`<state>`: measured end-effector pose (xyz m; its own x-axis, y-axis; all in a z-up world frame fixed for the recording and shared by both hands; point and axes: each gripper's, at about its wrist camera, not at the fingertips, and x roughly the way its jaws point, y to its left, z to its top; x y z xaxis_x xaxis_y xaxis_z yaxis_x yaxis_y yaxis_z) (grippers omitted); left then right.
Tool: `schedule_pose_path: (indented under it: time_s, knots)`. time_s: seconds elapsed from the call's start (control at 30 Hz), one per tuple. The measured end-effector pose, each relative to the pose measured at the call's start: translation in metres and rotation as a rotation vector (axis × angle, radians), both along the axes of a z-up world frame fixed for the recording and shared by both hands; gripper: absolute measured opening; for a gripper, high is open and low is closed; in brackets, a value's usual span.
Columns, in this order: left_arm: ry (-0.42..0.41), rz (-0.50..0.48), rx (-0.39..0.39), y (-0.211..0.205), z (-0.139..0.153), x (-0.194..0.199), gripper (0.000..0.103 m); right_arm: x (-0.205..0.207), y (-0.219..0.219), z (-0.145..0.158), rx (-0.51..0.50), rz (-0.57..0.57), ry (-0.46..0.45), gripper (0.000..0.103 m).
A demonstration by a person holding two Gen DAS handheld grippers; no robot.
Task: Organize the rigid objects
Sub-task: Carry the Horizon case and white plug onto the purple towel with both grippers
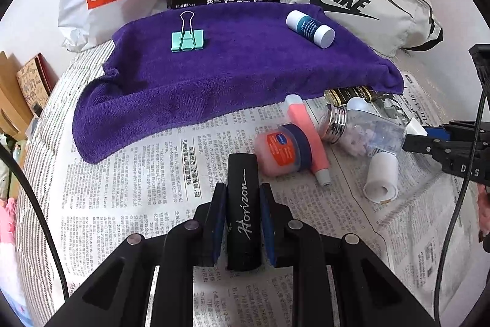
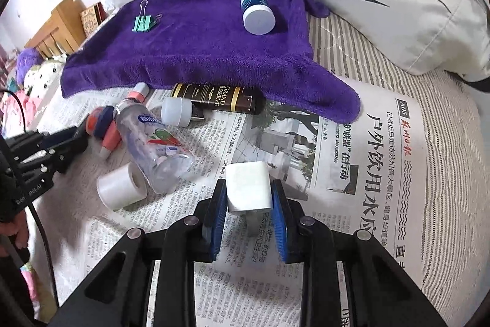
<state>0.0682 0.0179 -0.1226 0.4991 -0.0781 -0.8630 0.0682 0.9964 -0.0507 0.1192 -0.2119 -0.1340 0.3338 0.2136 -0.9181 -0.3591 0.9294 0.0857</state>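
Left gripper [image 1: 242,204] clamps a black tube [image 1: 244,210] over the newspaper [image 1: 137,173], near its front edge. Clip [image 1: 187,40] and bottle [image 1: 310,28] lie on the purple towel [image 1: 245,75] behind. Right gripper [image 2: 248,198] clamps a white block [image 2: 248,189] above the newspaper's middle.

Both wrist views look steeply down, close, sharing the purple towel [image 1: 239,66]

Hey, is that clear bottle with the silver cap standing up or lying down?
Lying down. The clear bottle rests on its side on the newspaper, with its silver cap pointing sideways.
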Motion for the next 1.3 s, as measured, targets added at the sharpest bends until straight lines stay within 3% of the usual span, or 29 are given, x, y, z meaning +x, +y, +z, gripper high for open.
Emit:
schedule_pose_path:
  time_s: [0.1,0.27,0.37,0.57,0.93,1.3]
  knots:
    - [0.006,0.007,-0.036,0.004,0.000,-0.004,0.021,-0.002,-0.006,0.008,0.049,-0.010,0.004,0.028]
    - [-0.007,-0.002,-0.011,0.000,0.000,-0.007,0.021,-0.005,-0.006,0.005,0.037,-0.005,0.019,0.028]
    - [0.004,0.004,-0.075,0.007,0.004,-0.008,0.021,-0.009,-0.006,0.006,0.045,0.000,0.017,0.028]
    - [0.012,0.012,-0.101,0.015,0.009,-0.009,0.021,-0.009,-0.007,0.011,0.039,0.001,0.002,0.028]
    - [-0.015,0.014,-0.097,0.024,0.030,-0.002,0.021,0.000,0.003,0.023,0.053,0.030,-0.017,0.028]
    - [-0.082,0.026,-0.065,0.039,0.057,0.023,0.021,0.038,0.015,0.047,0.083,0.047,-0.059,0.028]
